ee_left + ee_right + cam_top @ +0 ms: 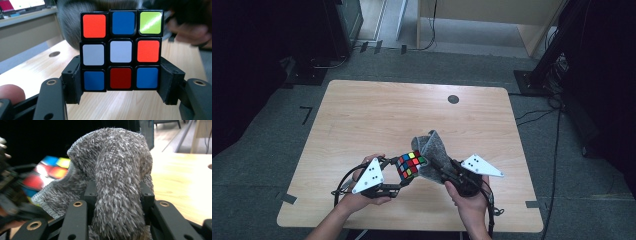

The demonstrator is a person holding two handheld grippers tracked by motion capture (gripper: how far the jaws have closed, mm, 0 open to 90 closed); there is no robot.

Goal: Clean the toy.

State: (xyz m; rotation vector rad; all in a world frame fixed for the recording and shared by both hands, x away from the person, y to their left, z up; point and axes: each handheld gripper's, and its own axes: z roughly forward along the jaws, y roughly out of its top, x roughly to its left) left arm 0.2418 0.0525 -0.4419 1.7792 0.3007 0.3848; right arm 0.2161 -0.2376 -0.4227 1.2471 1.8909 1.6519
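Near the table's (362, 107) front edge, my left claw (398, 172) pinches the cube (410, 164); my right claw (441, 169) clamps the grey cloth (429, 152). Wiping hard could twist the cube loose; only its lower layer is gripped.

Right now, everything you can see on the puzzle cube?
The puzzle cube is a three-by-three with a black plastic frame and glossy stickers. The face in the left gripper view reads orange, blue, yellow-green on top; white, white, orange in the middle; blue, red, blue at the bottom. It is lifted off the table, the left hand-held gripper shut on its bottom row. The grey fuzzy cloth sits right against it.
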